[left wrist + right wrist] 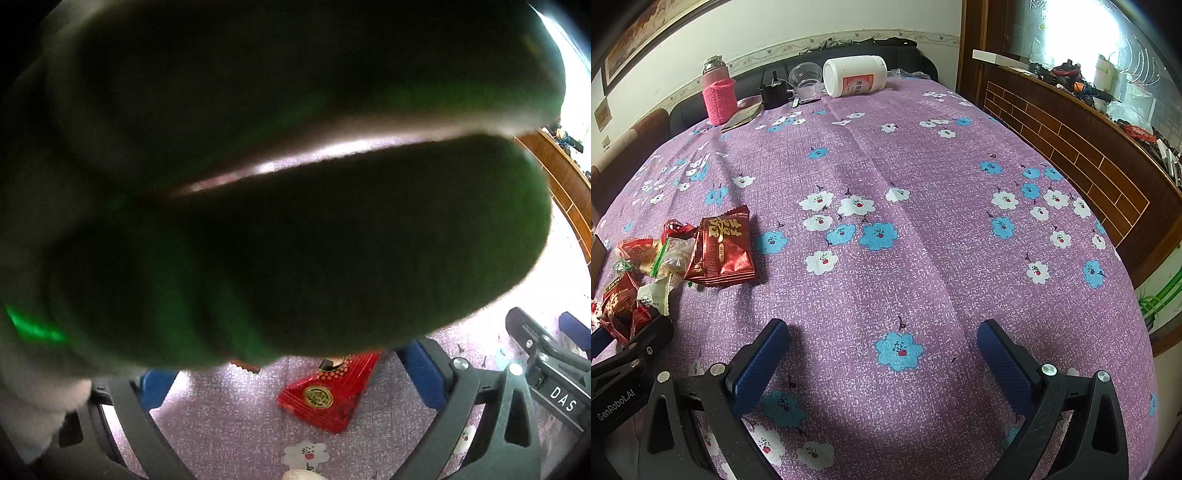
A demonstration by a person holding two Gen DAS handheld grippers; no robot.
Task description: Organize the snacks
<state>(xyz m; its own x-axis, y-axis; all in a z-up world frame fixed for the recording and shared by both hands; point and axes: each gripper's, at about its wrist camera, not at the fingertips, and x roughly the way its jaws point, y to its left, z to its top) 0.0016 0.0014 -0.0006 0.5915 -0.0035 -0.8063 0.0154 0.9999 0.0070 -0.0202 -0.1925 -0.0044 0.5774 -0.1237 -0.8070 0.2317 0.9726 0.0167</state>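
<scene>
In the left wrist view two big dark green blurred shapes point(295, 221) sit right against the lens and hide most of the scene; I cannot tell what they are. Below them a red foil snack packet point(328, 391) with a gold seal lies on the purple cloth, between the wide-apart blue pads of my open left gripper point(291, 380). In the right wrist view my right gripper point(882, 365) stands open over bare cloth, holding nothing. A pile of snacks point(665, 258) lies at the left, topped by a red packet point(720, 247). The left gripper's body point(628, 354) shows beside the pile.
The purple floral tablecloth point(923, 166) covers the table. At the far edge stand a pink-sleeved flask point(718, 92), a tipped white jar point(855, 75), a clear cup point(807, 79) and a small black object point(774, 92). A wooden counter point(1071, 147) runs along the right.
</scene>
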